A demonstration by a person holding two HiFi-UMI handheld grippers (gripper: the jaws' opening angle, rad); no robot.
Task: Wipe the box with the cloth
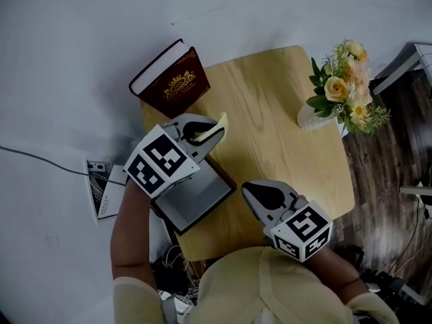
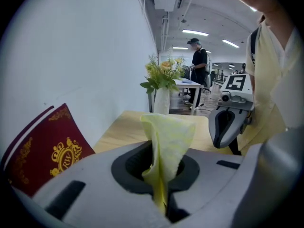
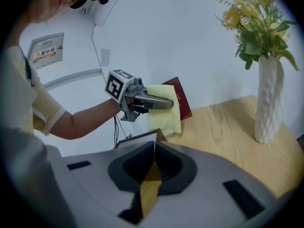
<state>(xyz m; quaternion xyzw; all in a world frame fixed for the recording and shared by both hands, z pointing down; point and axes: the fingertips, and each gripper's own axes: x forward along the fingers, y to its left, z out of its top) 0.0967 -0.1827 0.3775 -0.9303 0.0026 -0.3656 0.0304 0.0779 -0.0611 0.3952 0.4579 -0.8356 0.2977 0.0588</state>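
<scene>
Pinched cloth in left gripper below box at upper left, ready to wipe; held right gripper closed, empty

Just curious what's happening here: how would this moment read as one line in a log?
left gripper: shut on yellow cloth | right gripper: shut, empty, over table | maroon box: cloth not on it

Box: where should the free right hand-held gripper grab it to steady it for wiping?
Probably the box top edge, jaws across its thin side, right hand-held gripper coming from above: it stands tilted by the wall, and the cloth needs the red face clear.
</scene>
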